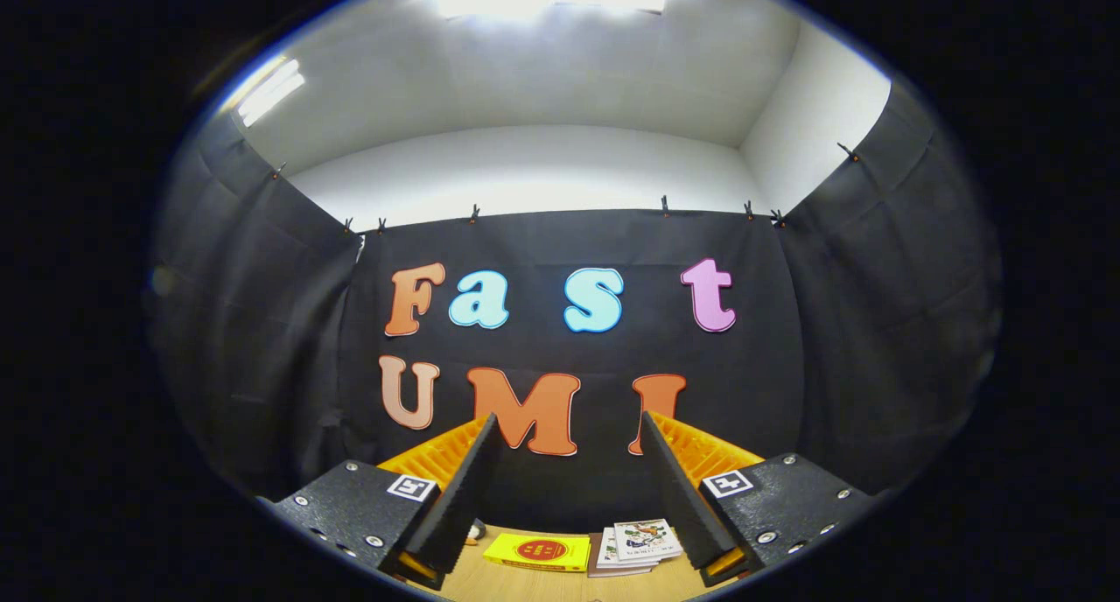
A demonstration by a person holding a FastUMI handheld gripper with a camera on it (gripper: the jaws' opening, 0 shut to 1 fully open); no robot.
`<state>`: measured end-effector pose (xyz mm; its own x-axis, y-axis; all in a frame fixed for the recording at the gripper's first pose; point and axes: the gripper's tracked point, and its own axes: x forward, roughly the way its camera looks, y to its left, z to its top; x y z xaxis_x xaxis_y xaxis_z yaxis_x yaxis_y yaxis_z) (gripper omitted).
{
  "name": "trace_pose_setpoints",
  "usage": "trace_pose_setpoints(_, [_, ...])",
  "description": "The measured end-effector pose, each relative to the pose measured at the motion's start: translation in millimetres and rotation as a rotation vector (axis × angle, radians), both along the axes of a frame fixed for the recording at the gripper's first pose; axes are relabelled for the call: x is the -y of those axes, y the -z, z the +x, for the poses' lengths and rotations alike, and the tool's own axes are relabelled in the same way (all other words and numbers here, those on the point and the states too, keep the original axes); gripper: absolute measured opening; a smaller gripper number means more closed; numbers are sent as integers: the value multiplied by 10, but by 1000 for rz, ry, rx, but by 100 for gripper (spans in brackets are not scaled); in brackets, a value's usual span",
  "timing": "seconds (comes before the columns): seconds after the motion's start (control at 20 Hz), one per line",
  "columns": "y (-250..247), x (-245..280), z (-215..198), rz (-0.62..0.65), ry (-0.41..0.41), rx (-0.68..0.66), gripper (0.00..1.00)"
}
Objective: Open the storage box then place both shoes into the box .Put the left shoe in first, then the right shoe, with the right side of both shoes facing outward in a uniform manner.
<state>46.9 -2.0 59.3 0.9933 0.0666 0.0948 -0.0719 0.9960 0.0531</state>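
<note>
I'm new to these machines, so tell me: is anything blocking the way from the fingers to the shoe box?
I can't judge that: the open fingers point at the cloth wall, gripping nothing. Below them lie a yellow box and booklets on the table.

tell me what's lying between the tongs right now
Nothing is held. In the gripper view the open tongs frame a yellow box and booklets on the table.

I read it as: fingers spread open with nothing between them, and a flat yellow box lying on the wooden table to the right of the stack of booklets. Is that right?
Not quite. In the gripper view the flat yellow box lies to the left of the stack of booklets, not the right. The rest holds: the gripper has its fingers spread open with nothing between them, and both things lie on the wooden table.
</note>
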Motion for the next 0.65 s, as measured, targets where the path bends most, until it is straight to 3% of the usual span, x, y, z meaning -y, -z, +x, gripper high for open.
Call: trace_pose_setpoints(0.65, [-52,-139,38,34,-17,28,95])
